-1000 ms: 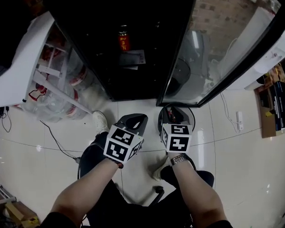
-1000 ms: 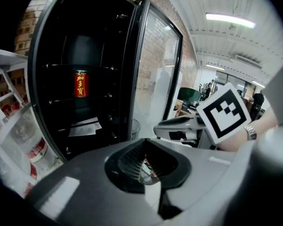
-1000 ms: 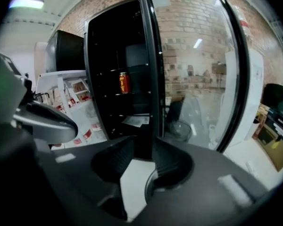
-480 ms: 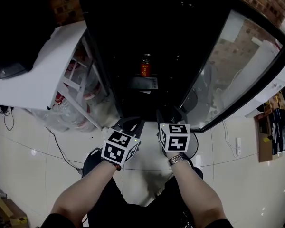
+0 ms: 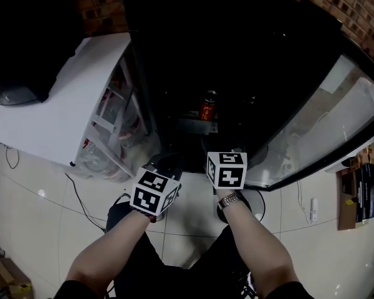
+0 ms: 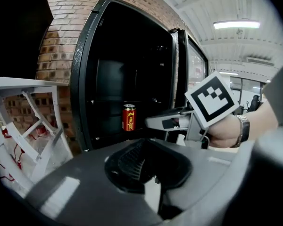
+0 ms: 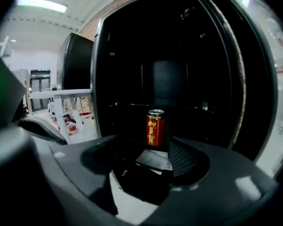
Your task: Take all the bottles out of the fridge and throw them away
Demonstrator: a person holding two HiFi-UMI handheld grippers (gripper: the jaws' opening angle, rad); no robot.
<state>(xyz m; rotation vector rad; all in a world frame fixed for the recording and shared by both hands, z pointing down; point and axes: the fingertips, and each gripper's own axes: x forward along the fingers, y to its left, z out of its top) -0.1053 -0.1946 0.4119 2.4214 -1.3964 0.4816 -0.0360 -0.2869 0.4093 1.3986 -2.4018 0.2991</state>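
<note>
Right gripper (image 7: 141, 163), jaws just spread and empty, lines up to grab the red can (image 7: 155, 127) at twelve o'clock inside the fridge (image 7: 97, 79); left gripper (image 6: 148, 164), at nine o'clock, hangs parted, spare.

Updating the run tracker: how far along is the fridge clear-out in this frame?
Done: the fridge door stands open. In hand: nothing. The left gripper is open and empty. The right gripper has just been opening its jaws, with nothing between them. Both face the fridge. Left: one red can stands inside, untouched; it needs picking and binning.
</note>
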